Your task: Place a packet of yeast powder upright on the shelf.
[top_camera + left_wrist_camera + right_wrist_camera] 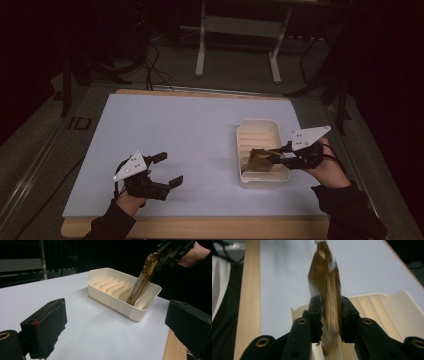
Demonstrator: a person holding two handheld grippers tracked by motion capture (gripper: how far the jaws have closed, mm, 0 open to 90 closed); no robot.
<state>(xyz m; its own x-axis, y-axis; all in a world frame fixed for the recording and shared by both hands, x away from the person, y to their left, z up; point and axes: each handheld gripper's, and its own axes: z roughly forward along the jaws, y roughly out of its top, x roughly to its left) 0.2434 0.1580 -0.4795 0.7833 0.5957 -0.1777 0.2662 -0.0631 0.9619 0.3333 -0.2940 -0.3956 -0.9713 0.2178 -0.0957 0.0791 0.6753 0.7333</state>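
A brown packet point(143, 277) is clamped at its upper end in the right gripper point(282, 152), its long axis tilted, its lower end standing in a slot at the near end of the cream rack point(105, 293). The left gripper point(162, 172) is held open and empty, well apart.

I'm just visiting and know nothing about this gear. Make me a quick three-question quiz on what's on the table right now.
1. True or false: the left hand-held gripper holds the brown packet.
2. Where does the packet's lower end sit? A) on the bare white table B) inside the cream slotted tray C) on the floor
3. Fill in: the packet stands between the jaws of the ___ hand-held gripper.

Key: 1 false, its jaws stand open with nothing between them. 2 B, it leans in a slot near the tray's end. 3 right.
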